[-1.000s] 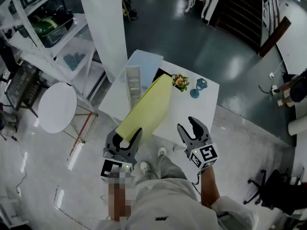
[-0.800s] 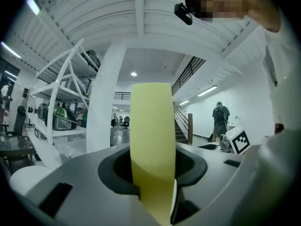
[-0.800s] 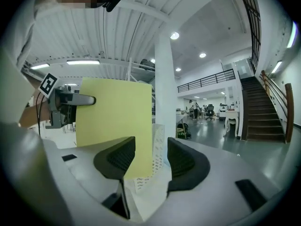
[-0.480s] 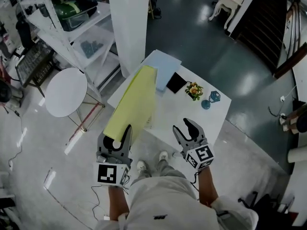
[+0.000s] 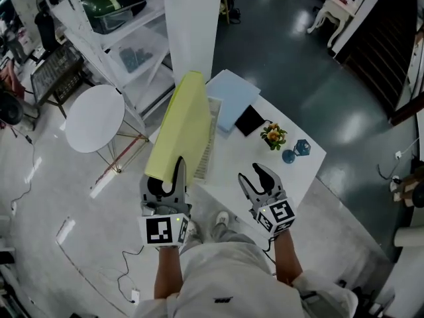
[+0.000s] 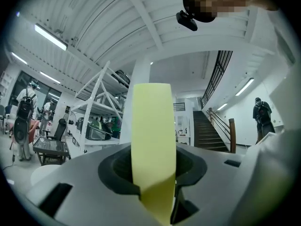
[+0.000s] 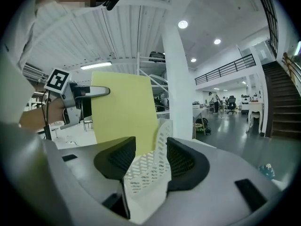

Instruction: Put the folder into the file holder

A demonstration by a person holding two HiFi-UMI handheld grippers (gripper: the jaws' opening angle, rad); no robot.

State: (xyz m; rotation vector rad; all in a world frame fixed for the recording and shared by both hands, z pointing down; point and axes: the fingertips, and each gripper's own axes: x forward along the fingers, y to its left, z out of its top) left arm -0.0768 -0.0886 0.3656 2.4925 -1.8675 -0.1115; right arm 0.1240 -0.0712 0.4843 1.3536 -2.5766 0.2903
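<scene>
The yellow folder (image 5: 184, 124) hides the left side of the white mesh file holder (image 5: 208, 138), so I cannot tell if the two touch. The near edge of the folder disappears inside the left tongs (image 5: 176, 175), which are clenched on it. The small blue thing (image 5: 296, 150) on the table (image 5: 291, 171) is too small to name.

Around are a little pot of flowers (image 5: 273, 136), a flat black thing (image 5: 249, 120) and a light blue sheet (image 5: 235, 97). A white pillar (image 5: 192, 25) stands behind the table, and a round side table (image 5: 95, 119) to its left.

The right tongs (image 5: 257, 177) are released, their jaws apart, near the holder but not on it.

The folder is in the air over the left edge of the table, its long axis running from the tongs toward the pillar.
</scene>
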